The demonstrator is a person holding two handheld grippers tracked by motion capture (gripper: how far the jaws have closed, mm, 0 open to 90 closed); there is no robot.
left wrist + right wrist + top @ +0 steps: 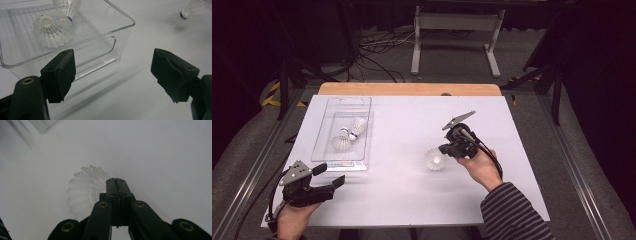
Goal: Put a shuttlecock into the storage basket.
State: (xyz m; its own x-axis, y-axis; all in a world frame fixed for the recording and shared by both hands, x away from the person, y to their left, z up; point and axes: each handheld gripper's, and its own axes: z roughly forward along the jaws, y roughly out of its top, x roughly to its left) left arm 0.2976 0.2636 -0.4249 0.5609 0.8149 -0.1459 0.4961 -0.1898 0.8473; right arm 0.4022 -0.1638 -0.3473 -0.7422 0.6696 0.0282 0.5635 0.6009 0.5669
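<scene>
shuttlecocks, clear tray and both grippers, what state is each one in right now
clear plastic tray: upright on the white table, open-topped, two shuttlecocks inside
shuttlecock in tray, nearer: lying on its side
shuttlecock in tray, farther: lying on its side
third shuttlecock: outside the tray, at the right gripper's jaws, skirt facing the camera
left gripper: open, empty
right gripper: shut on the third shuttlecock

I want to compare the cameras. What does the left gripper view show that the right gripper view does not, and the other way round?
The left gripper view alone shows two shuttlecocks lying inside the clear tray, seen between the left gripper's wide open jaws. The right gripper view alone shows the right gripper with its jaws pressed together, the feather skirt of a shuttlecock just behind them. Both share the white table, that loose shuttlecock and some part of the tray.
</scene>
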